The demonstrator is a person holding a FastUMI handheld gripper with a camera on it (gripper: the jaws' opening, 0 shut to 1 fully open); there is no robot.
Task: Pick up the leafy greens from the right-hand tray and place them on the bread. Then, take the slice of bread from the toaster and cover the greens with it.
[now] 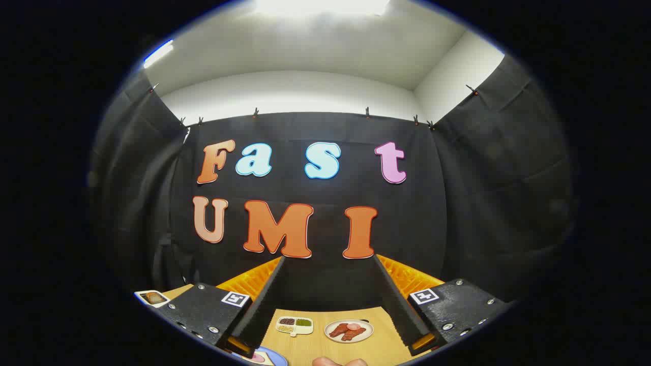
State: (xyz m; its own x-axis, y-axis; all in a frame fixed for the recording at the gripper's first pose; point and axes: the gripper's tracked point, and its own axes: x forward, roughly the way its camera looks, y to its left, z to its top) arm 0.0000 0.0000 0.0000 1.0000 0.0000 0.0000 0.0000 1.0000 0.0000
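I hold the tool [330,300] wide open and empty, raised and looking mostly at the booth wall, with the table [310,351] low between its fingers. On it, a compartment tray [294,325] with something green in one cell lies just left of a plate of sliced meat [349,330]. I judge those the greens, ahead and well below, so my next move is forward and down; bread and toaster I cannot place.

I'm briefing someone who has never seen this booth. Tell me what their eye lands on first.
The gripper, its fingers spread wide and holding nothing, rising against the black cloth wall. Between them on the wooden table sit a compartmented tray with green and dark fillings and, beside it, a round plate of reddish meat.
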